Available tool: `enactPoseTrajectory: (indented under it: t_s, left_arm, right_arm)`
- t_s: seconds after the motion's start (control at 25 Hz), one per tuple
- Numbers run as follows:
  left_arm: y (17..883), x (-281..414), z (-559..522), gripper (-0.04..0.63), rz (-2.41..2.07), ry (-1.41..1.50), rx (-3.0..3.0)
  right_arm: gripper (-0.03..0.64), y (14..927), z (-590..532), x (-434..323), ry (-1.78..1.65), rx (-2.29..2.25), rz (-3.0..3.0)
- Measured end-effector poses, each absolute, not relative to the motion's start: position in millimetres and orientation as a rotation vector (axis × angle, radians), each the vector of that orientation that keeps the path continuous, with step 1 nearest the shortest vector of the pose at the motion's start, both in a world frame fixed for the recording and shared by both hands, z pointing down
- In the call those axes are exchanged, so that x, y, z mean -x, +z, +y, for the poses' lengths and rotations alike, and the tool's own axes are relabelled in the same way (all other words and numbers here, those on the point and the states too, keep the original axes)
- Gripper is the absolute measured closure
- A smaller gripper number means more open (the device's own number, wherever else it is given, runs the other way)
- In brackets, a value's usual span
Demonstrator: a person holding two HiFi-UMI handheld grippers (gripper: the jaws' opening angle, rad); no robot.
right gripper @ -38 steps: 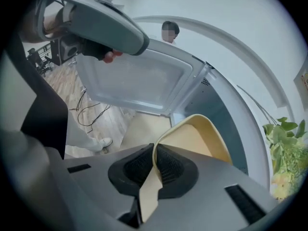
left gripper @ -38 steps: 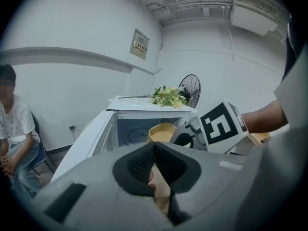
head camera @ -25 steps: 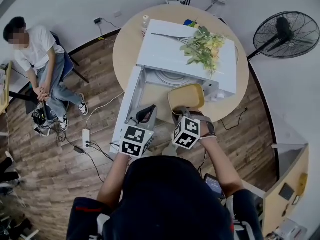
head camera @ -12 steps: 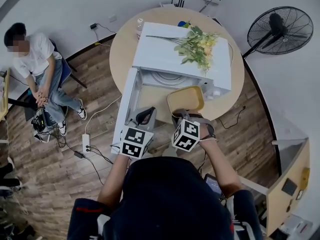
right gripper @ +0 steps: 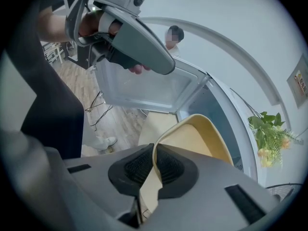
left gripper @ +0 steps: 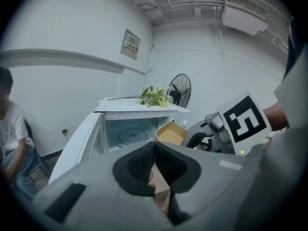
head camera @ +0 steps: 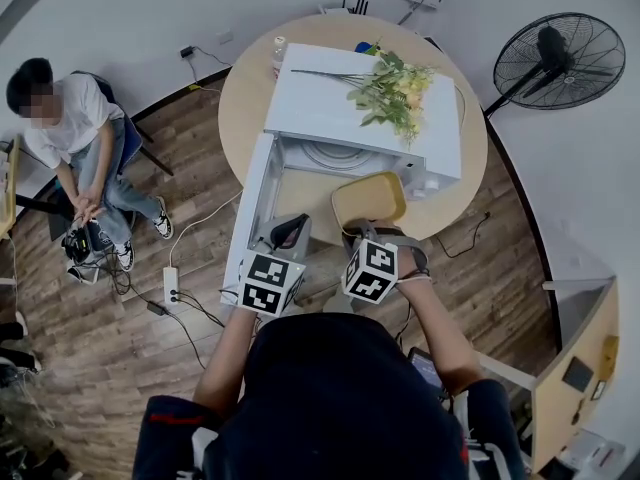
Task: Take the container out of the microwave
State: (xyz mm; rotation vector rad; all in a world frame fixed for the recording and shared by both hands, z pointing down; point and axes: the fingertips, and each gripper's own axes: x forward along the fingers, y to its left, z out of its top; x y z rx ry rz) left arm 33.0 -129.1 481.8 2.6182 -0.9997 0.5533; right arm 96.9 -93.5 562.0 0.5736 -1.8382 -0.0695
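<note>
The container is out of the microwave and hangs just in front of the open cavity, over the worktop. All its weight is carried by the right gripper, whose fingers are clamped on a short stretch of the thin near rim. That one-sided pinch looks like the weak point. The far side hangs unsupported, so a quick swing or a twist of the wrist could make the rim slide or pivot between the fingers. The container would then drop onto the worktop or past its near edge, which lies close by. The left gripper has its fingers together on nothing and hovers beside the open door. A careless sideways move there could knock the door or the container. Lifting too high risks brushing the flowers lying on top of the microwave near its front edge.
</note>
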Motion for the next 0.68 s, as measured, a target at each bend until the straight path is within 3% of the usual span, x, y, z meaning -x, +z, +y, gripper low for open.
enactPoseTrajectory:
  t_s: [0.68]
  left_arm:
    - [483.3,-30.5,-123.3,0.581,-1.007,0.568,-2.617]
  right_arm:
    - [0.594,559.1,-88.3,-96.2,-0.084,-0.569,-1.826]
